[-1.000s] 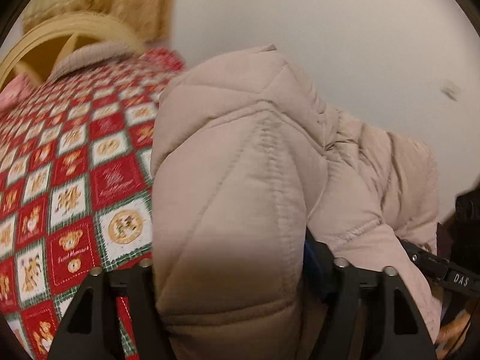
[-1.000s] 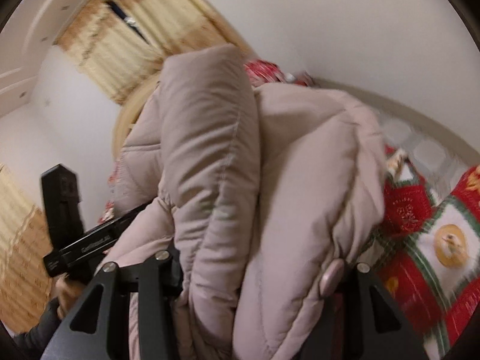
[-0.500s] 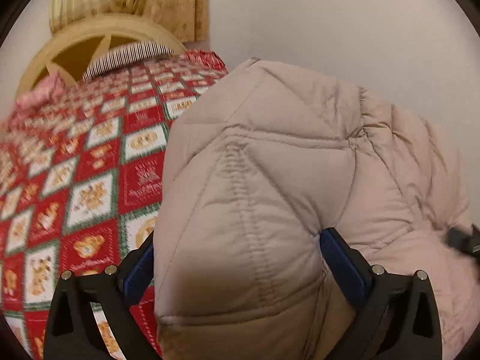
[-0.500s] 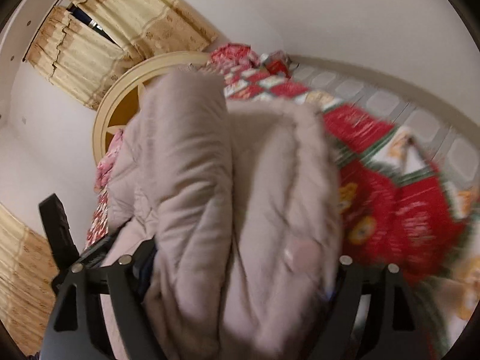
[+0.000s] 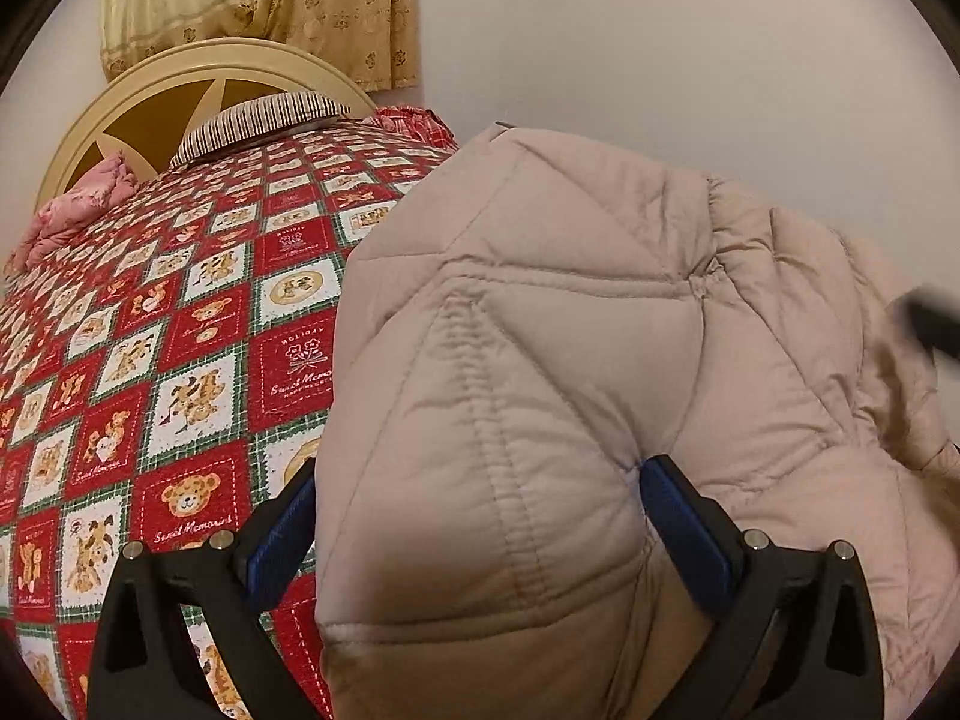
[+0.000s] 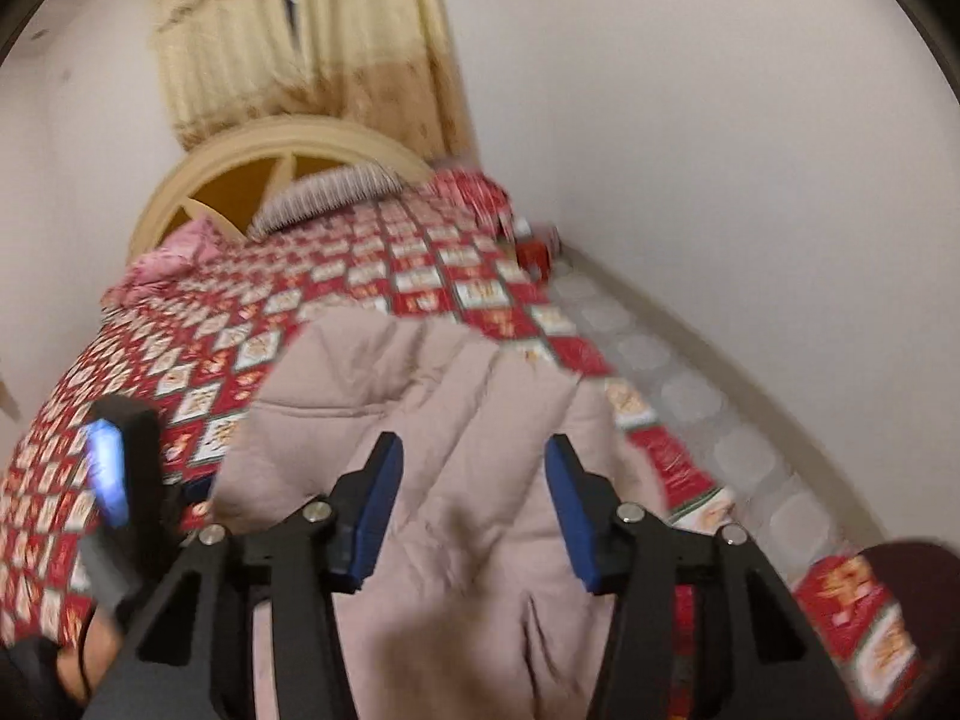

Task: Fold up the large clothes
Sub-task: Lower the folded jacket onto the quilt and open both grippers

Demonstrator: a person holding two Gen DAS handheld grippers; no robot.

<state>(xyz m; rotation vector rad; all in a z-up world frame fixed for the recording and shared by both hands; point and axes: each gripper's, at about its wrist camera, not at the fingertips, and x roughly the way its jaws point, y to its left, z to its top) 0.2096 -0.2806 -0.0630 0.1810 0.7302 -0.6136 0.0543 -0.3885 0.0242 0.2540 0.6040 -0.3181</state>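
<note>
Your left tool [image 5: 474, 522] stood as wide as it goes, its two blue pads either side of a thick fold of the beige quilted jacket [image 5: 570, 372]. The right pad [image 5: 678, 516] lay against a dent in the padding, while the left pad [image 5: 282, 534] sat just at the fabric's edge; whether it touched I could not tell, and nothing showed a real squeeze on the cloth.

Your right tool [image 6: 474, 498] was closing, its jaws about half apart. The jacket [image 6: 432, 420] showed between and beyond its pads [image 6: 378, 510], yet they stood clear of the fabric and held nothing. That view was blurred.

The jacket lay bunched on the bed, on the red and white teddy-bear quilt [image 5: 180, 360], near the bed's foot and toward the side by the plain wall [image 5: 690, 60]. A striped pillow [image 5: 264, 120] and a pink cloth [image 5: 72, 210] rested at the cream headboard [image 5: 180, 72], under yellow curtains [image 5: 258, 6]. From the right wrist you could see your other tool's handle [image 6: 120, 480] at the left.
</note>
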